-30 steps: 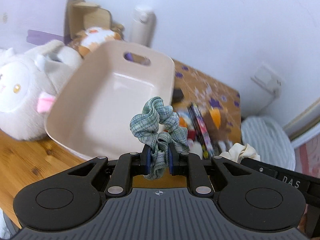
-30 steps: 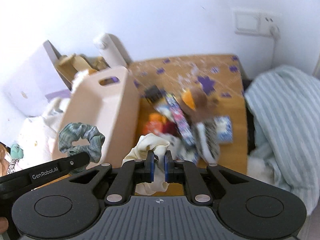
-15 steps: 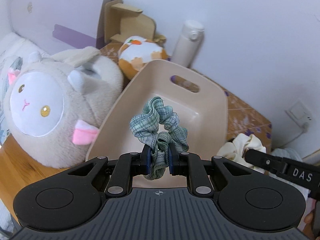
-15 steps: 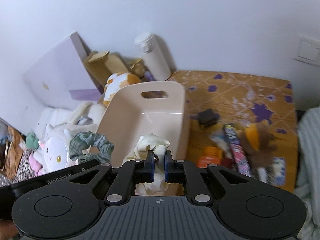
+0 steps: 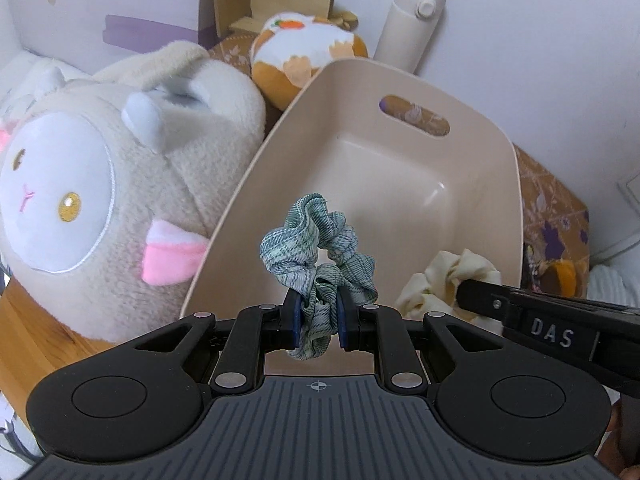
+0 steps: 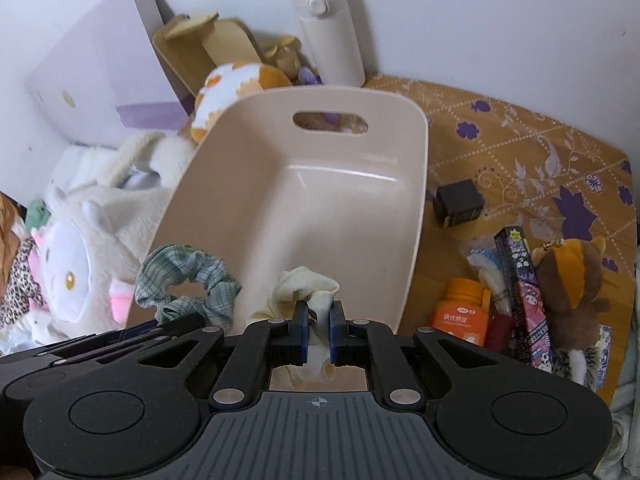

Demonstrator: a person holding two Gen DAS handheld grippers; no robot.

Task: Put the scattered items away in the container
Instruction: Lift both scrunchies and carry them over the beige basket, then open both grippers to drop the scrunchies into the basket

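A beige plastic bin point(image 5: 400, 184) with a handle slot stands empty in front of both grippers; it also shows in the right wrist view point(image 6: 320, 208). My left gripper point(image 5: 318, 322) is shut on a green plaid scrunchie point(image 5: 316, 248) held over the bin's near rim; the scrunchie also shows in the right wrist view point(image 6: 184, 284). My right gripper point(image 6: 318, 330) is shut on a cream scrunchie point(image 6: 304, 292) over the near rim, to the right of the green one; it also shows in the left wrist view point(image 5: 452, 280).
A big sheep plush point(image 5: 100, 192) lies left of the bin. A white bottle point(image 6: 328, 28) and an orange-white plush point(image 6: 236, 80) sit behind it. Right of the bin lie a black box point(image 6: 458, 202), an orange bottle point(image 6: 460, 312), a patterned packet point(image 6: 524, 292) and a brown plush point(image 6: 572, 272).
Both grippers have swung left from the scattered pile toward the bin and moved closer, each keeping its scrunchie. The scrunchies now hang over the bin's near rim.
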